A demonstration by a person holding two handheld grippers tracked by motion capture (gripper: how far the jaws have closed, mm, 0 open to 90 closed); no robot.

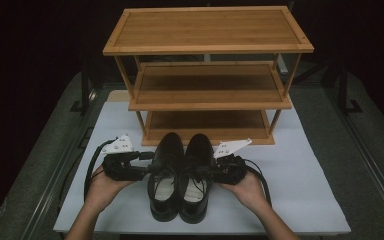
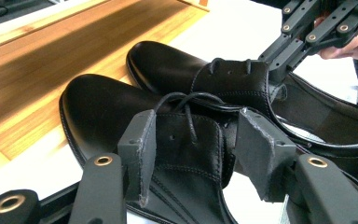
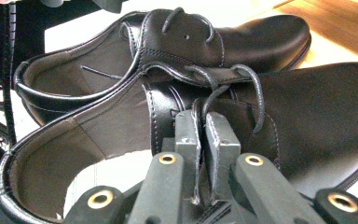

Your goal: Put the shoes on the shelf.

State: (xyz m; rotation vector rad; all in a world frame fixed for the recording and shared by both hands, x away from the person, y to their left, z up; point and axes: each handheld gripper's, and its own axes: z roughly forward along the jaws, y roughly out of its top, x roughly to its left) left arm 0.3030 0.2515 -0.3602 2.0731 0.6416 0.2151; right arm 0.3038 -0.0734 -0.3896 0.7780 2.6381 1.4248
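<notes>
- So, a pair of black lace-up shoes sits side by side on the white bench [image 1: 300, 170], toes pointing at the bamboo shoe rack [image 1: 207, 75] just behind them, heels toward the person.
- Left shoe [image 1: 165, 175] and right shoe [image 1: 196, 175] touch along their inner sides. Both stand upright on their soles.
- Left hand-held gripper [image 1: 147, 167] comes in from the left side of the left shoe, at the lacing area. In the left gripper view its two pads straddle the laced flap of that shoe [image 2: 121, 121], one pad [image 2: 140, 154] on the outer side, the other [image 2: 261, 158] over by the opening. There's a visible gap between pads and leather, so it's not pinching yet: jaws partway apart, nothing held.
- Right hand-held gripper [image 1: 212, 170] comes in from the right side of the right shoe. In the right gripper view its pads [image 3: 200, 144] are squeezed nearly together on the upper edge of that shoe [image 3: 307, 126] right by the laces, so it's clamped on the shoe's side flap.
- The right hand-held gripper also shows in the left gripper view, top right [image 2: 279, 58], nosed against the far shoe's collar.
- Rack has three shelves. The lowest one is right in front of the toes.
- Cables trail back from both tools toward the person's forearms.
</notes>
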